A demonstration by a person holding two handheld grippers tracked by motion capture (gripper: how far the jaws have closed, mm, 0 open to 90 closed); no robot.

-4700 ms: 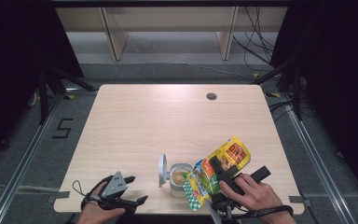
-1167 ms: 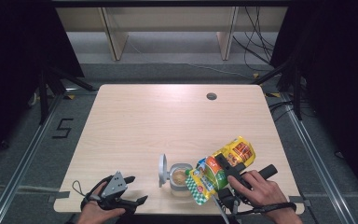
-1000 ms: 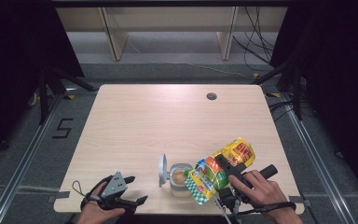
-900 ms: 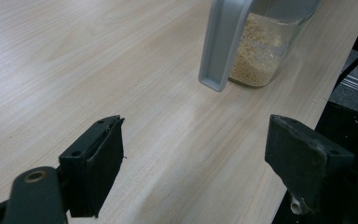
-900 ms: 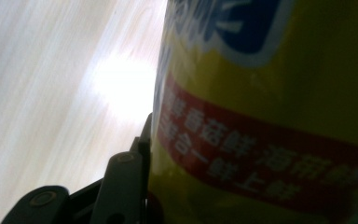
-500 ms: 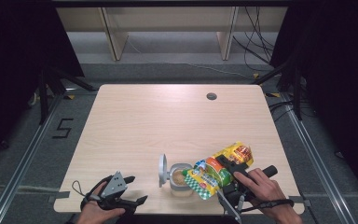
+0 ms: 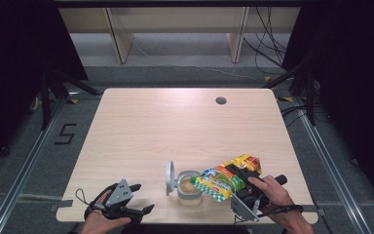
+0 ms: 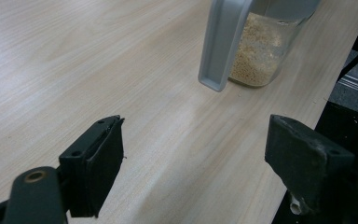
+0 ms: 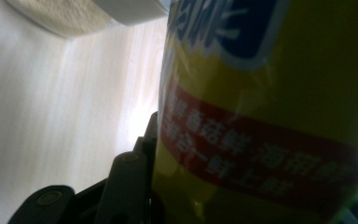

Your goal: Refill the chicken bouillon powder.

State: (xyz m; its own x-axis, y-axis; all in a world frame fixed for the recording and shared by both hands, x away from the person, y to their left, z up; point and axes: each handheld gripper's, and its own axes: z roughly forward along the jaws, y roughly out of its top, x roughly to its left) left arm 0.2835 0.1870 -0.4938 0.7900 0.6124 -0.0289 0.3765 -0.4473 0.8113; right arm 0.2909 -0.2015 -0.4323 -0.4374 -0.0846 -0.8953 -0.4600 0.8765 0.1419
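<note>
One open jar (image 7: 189, 184), pouch (image 7: 224, 179) touching rim

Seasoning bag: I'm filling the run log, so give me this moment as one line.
right gripper: shut on seasoning bag, tilted over open container | left gripper: open, idle on table | lid: flipped up

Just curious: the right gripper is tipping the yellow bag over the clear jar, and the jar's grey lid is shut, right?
Not quite. The high view shows the grey lid flipped open beside the clear jar; the right gripper does tip the yellow bag over it.
</note>
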